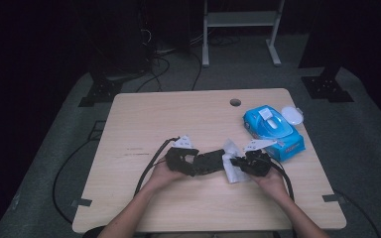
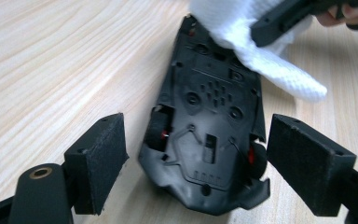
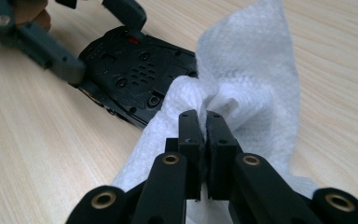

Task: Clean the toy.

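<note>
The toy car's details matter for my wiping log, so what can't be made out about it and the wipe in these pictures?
- Toy car: lies underside up in both gripper views, so its top is hidden.
- Its far end: covered by the white wipe in the left gripper view.
- Wipe's pinched part: hidden between the right gripper's closed jaws.
- Blue wipes pack: print too small in the high view.

Bare tabletop left and far, blue wipes pack and white lid crowding right side

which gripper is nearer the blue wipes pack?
Right. The right gripper, shut on the white wipe, sits just in front of the blue wipes pack; the left gripper straddles the black toy car, farther left.
</note>
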`<state>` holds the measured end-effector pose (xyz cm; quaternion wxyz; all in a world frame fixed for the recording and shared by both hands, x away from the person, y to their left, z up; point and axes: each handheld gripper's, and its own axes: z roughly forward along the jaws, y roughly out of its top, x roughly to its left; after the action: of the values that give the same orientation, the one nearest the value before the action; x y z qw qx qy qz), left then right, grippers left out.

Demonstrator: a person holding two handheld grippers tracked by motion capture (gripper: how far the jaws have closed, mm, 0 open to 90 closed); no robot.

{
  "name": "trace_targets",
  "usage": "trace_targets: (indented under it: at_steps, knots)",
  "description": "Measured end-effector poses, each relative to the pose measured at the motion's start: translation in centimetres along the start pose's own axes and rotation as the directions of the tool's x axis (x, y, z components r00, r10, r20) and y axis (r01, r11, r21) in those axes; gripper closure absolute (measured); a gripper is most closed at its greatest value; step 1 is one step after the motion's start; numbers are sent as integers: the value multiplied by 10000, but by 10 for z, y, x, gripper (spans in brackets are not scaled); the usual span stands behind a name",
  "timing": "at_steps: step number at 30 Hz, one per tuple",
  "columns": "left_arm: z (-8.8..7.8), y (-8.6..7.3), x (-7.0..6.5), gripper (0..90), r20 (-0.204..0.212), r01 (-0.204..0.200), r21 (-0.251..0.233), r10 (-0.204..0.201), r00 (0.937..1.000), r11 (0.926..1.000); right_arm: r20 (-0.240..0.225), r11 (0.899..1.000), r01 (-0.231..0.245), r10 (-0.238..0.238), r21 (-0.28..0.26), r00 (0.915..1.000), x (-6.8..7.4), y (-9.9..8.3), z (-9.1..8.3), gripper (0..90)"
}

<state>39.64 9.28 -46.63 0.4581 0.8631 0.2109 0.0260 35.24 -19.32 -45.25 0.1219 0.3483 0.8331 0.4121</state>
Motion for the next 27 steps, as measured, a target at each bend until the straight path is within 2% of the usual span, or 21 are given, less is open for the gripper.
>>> trace_targets:
  at_steps: [3, 7, 8, 10, 11, 13, 14, 17, 18, 21, 22, 23, 24, 27]
  knots:
    - [3, -2, 1, 211, 19, 235, 231, -236, 9997, 9995, 121, 9992, 379, -377, -102, 9992, 4, -4, -1, 860]
    - [5, -2, 1, 222, 89, 409, 292, -412, 9991, 9987, 286, 9982, 563, -557, -192, 9980, 7, -6, -1, 862]
    - [5, -2, 3, 223, 70, 641, 380, -645, 9979, 9972, 337, 9968, 748, -739, -282, 9967, 8, -7, -1, 864]
    - [5, -2, 4, 223, 81, 734, 396, -738, 9972, 9965, 362, 9953, 907, -895, -342, 9953, 9, -8, -1, 864]
    - [6, -3, 7, 224, 204, 1005, 439, -1014, 9946, 9940, 360, 9951, 921, -907, -367, 9952, 10, -9, -2, 865]
    - [6, -4, 8, 240, 271, 1115, 472, -1128, 9932, 9926, 393, 9935, 1060, -1044, -414, 9938, 10, -10, -2, 866]
    - [7, -4, 9, 277, 627, 1302, 419, -1326, 9892, 9906, 400, 9938, 1021, -1003, -438, 9942, 11, -11, -2, 866]
    - [7, -4, 7, 321, 618, 1219, 434, -1245, 9903, 9916, 428, 9933, 1058, -1038, -468, 9937, 12, -11, -2, 867]
    - [7, -2, 5, 320, 480, 1049, 466, -1071, 9931, 9934, 418, 9927, 1121, -1103, -440, 9930, 12, -12, -3, 867]
    - [7, -2, 3, 319, 410, 893, 428, -911, 9950, 9951, 397, 9920, 1189, -1172, -436, 9923, 12, -12, -4, 867]
    - [6, -1, 0, 319, 211, 634, 425, -644, 9977, 9971, 406, 9912, 1241, -1222, -469, 9917, 13, -13, -4, 868]
    - [6, -1, 0, 318, 211, 634, 425, -644, 9977, 9971, 406, 9912, 1241, -1222, -469, 9917, 13, -13, -4, 868]
    - [6, 1, -3, 318, 24, 341, 430, -343, 9994, 9985, 413, 9892, 1381, -1361, -498, 9898, 14, -14, -4, 869]
    - [6, 1, -3, 317, 12, 400, 414, -400, 9992, 9983, 483, 9862, 1577, -1553, -500, 9867, 15, -15, -5, 870]
